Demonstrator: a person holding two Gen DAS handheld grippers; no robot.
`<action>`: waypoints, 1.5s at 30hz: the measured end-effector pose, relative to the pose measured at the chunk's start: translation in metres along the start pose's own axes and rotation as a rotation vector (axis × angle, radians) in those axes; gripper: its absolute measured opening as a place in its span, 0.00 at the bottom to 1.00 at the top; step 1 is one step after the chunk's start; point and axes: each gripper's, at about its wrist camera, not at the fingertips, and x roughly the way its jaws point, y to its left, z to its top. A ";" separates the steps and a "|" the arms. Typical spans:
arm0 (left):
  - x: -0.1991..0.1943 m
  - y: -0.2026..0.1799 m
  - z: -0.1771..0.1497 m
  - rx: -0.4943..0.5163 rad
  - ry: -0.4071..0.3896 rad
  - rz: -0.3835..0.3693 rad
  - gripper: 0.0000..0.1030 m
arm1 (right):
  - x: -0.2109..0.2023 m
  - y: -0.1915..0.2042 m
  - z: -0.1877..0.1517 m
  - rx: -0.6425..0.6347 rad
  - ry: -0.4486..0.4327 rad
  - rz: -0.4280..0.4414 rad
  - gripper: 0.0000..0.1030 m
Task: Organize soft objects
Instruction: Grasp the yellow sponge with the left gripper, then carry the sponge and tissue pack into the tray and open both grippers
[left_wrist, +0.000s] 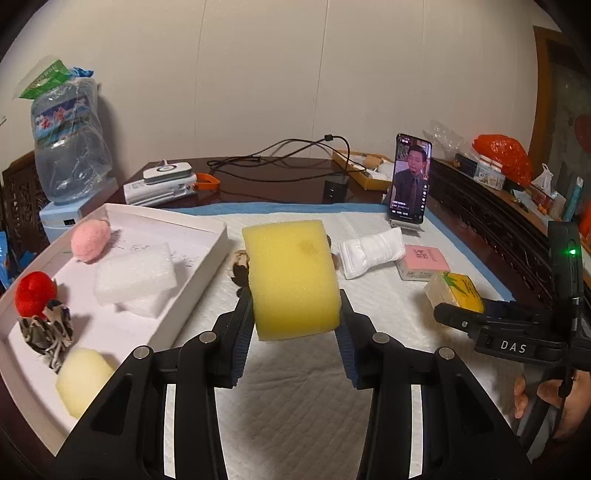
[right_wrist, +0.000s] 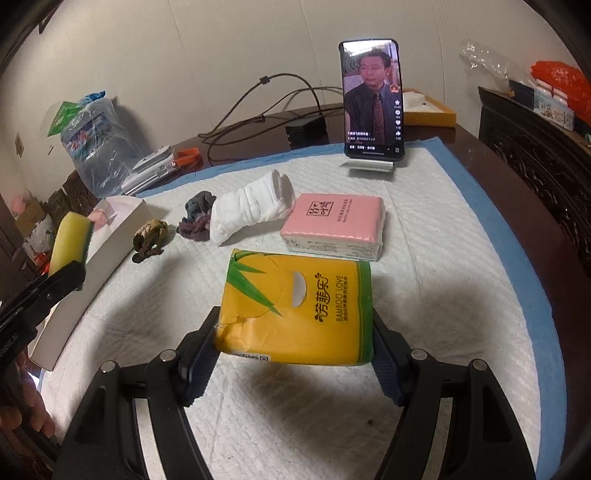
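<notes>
Left gripper (left_wrist: 295, 325) pinches yellow sponge (left_wrist: 291, 277), right gripper (right_wrist: 293, 350) pinches yellow tissue pack (right_wrist: 295, 306); next probably both to left tray (left_wrist: 199, 266).

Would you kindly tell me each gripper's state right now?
Left gripper: shut on the yellow foam sponge block.
Right gripper: shut on the yellow tissue pack.

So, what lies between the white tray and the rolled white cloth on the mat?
In the right wrist view, two fabric scrunchies: a brownish one nearer the tray, a grey-purple one touching the cloth.
</notes>
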 end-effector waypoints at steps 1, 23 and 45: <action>-0.004 0.003 0.001 -0.005 -0.009 0.003 0.40 | -0.003 0.006 0.000 -0.001 -0.008 0.023 0.71; -0.047 0.035 -0.001 -0.060 -0.099 0.052 0.40 | -0.030 0.089 0.004 -0.167 -0.102 0.159 0.71; -0.068 0.066 -0.001 -0.121 -0.141 0.099 0.40 | -0.020 0.135 0.010 -0.267 -0.091 0.204 0.71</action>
